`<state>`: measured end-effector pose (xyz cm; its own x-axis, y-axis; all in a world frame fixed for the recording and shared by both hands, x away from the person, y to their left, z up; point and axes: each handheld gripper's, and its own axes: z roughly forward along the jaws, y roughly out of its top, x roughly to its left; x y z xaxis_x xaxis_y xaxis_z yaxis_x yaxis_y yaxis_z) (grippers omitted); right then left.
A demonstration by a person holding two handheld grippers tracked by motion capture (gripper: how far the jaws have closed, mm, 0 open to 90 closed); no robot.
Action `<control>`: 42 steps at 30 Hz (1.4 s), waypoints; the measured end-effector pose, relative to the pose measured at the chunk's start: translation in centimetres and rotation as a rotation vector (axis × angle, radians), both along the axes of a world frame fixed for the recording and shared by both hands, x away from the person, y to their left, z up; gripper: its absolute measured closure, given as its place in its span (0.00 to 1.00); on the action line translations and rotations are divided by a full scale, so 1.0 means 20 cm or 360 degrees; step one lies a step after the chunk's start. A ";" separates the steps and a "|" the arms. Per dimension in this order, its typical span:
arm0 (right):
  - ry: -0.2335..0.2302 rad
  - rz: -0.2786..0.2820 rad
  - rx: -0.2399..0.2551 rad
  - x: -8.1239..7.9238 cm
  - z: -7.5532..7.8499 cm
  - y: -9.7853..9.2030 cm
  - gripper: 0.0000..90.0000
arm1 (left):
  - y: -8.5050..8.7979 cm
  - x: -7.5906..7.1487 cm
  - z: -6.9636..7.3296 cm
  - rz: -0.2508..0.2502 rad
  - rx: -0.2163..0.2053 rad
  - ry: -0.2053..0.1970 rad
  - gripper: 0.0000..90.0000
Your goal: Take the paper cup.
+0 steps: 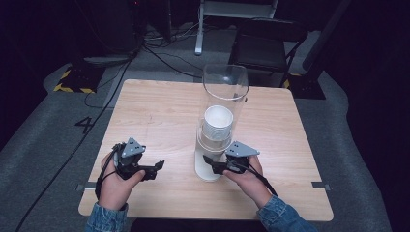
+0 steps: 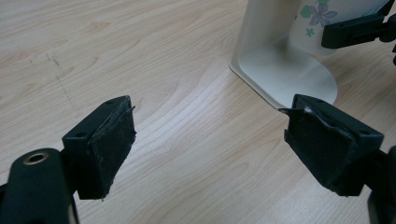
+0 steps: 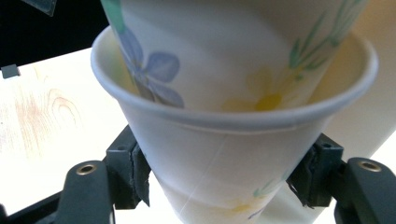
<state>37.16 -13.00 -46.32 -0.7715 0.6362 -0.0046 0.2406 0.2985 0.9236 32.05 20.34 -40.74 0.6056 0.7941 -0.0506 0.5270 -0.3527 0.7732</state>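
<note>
A clear tube dispenser (image 1: 225, 92) stands on a white base (image 1: 205, 169) at mid-table, with a stack of white paper cups (image 1: 217, 123) inside. In the right gripper view the lowest flowered paper cup (image 3: 224, 158) hangs below another cup (image 3: 224, 46) nested in it. My right gripper (image 3: 224, 182) is shut on the lowest cup, one pad pressing each side. From above, the right gripper (image 1: 210, 162) reaches in at the dispenser's foot. My left gripper (image 2: 210, 144) is open over bare wood, with nothing between its jaws, left of the base (image 2: 285, 74). It sits near the front left (image 1: 157, 169).
The wooden table (image 1: 159, 111) is bare to the left of and behind the dispenser. A dark folding chair (image 1: 268, 43) and a white stand stand beyond the far edge. Cables run across the grey floor at the left.
</note>
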 end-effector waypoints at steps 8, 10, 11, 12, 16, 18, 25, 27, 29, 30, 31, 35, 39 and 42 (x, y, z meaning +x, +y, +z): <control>0.0000 0.0009 -0.0041 0.00 -0.04 0.00 0.36 | -0.01 0.02 -0.01 -0.0010 -0.0011 0.0014 0.18; 0.0008 0.0008 -0.0064 0.00 -0.05 0.00 0.36 | -0.02 0.02 -0.01 -0.0013 -0.0011 0.0016 0.18; 0.0014 0.0011 -0.0074 -0.01 -0.07 0.00 0.36 | -0.02 0.03 -0.01 -0.0018 -0.0013 0.0012 0.18; 0.0019 0.0008 -0.0085 -0.01 -0.07 -0.01 0.36 | -0.03 0.03 -0.01 -0.0019 -0.0015 0.0016 0.18; 0.0026 0.0012 -0.0086 -0.01 -0.08 -0.01 0.36 | -0.03 0.04 -0.01 -0.0030 -0.0011 0.0015 0.18; 0.0057 0.0015 -0.0104 -0.01 -0.09 -0.01 0.36 | -0.04 0.04 -0.01 -0.0034 -0.0010 0.0014 0.18; 0.0097 0.0026 -0.0143 -0.01 -0.13 -0.01 0.36 | -0.05 0.05 -0.01 -0.0041 -0.0013 0.0020 0.18; 0.0111 0.0022 -0.0158 -0.01 -0.13 -0.01 0.36 | -0.05 0.05 -0.01 -0.0043 -0.0009 0.0017 0.18; 0.0118 0.0020 -0.0164 -0.01 -0.14 -0.01 0.36 | -0.05 0.05 -0.01 -0.0039 -0.0010 0.0017 0.18; 0.0123 0.0016 -0.0168 -0.01 -0.14 -0.01 0.36 | -0.05 0.05 -0.01 -0.0041 -0.0009 0.0017 0.18; 0.0131 0.0015 -0.0168 -0.01 -0.14 -0.01 0.36 | -0.05 0.05 -0.01 -0.0046 -0.0003 0.0021 0.18; 0.0138 0.0008 -0.0173 -0.02 -0.15 -0.02 0.36 | -0.06 0.06 -0.01 -0.0052 -0.0009 0.0018 0.18; 0.0130 -0.0002 -0.0178 -0.02 -0.14 -0.04 0.36 | -0.06 0.07 -0.01 -0.0061 -0.0001 0.0014 0.18; 0.0130 -0.0008 -0.0174 -0.02 -0.14 -0.04 0.36 | -0.06 0.08 -0.01 -0.0061 0.0000 0.0030 0.18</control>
<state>36.76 -13.87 -49.21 -0.7691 0.6390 -0.0117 0.3153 0.3952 0.8628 33.67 19.06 -40.99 0.6347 0.7703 -0.0623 0.5276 -0.3730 0.7633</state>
